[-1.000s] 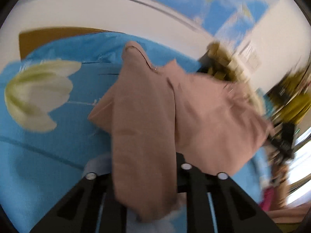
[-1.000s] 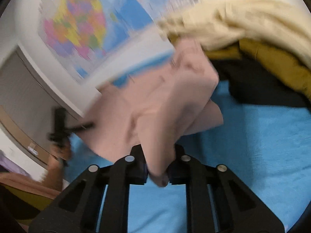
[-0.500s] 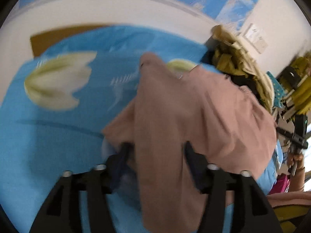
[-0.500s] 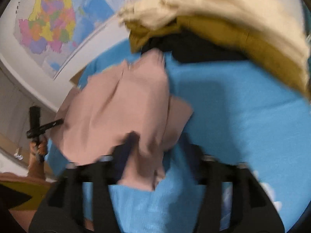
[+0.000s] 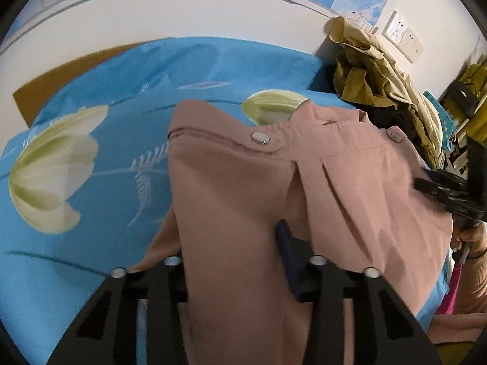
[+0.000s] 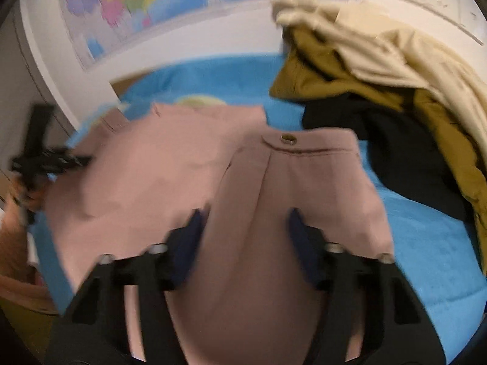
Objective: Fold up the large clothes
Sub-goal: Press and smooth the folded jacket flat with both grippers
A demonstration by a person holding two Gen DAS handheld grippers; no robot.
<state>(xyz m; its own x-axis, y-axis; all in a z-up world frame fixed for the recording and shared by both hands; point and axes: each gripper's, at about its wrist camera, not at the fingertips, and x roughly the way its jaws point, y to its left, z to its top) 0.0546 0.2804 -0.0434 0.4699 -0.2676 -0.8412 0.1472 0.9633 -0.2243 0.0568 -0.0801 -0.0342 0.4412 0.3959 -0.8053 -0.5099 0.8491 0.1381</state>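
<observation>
Trousers [image 5: 350,182], dusty pink with a buttoned waistband, lie on the bed [image 5: 100,219] with the waistband at the far end and the legs running back toward both claws, so the long axis runs roughly along the line each claw points. In the left wrist view the fabric spreads ahead and to the right of the left claw [image 5: 231,261]; in the right wrist view the same garment [image 6: 170,167] spreads ahead and to the left of the right claw [image 6: 243,228]. Each claw therefore sits at one side of the near end, neither clearly nearer to the waistband.

Left claw: jaws partly open and just closing, with a fold of the trousers passing between them. Only the right-hand pad [image 5: 286,258] shows, and whether it presses the cloth cannot be told. Right claw: jaws partly open and just closing, straddling a ridge of fabric; both pads stand at its flanks without visibly pinching it.

Judgement: the next move is a re-grip of the near end, then a carry along the long axis toward the waistband.

Surface: a blue bedsheet printed with pale tulips, soft and liable to drag. Room: a heap of clothes [image 6: 395,76], cream, olive and black, lies just beyond the waistband on the right; wall maps [image 6: 127,6] hang behind the bed.
</observation>
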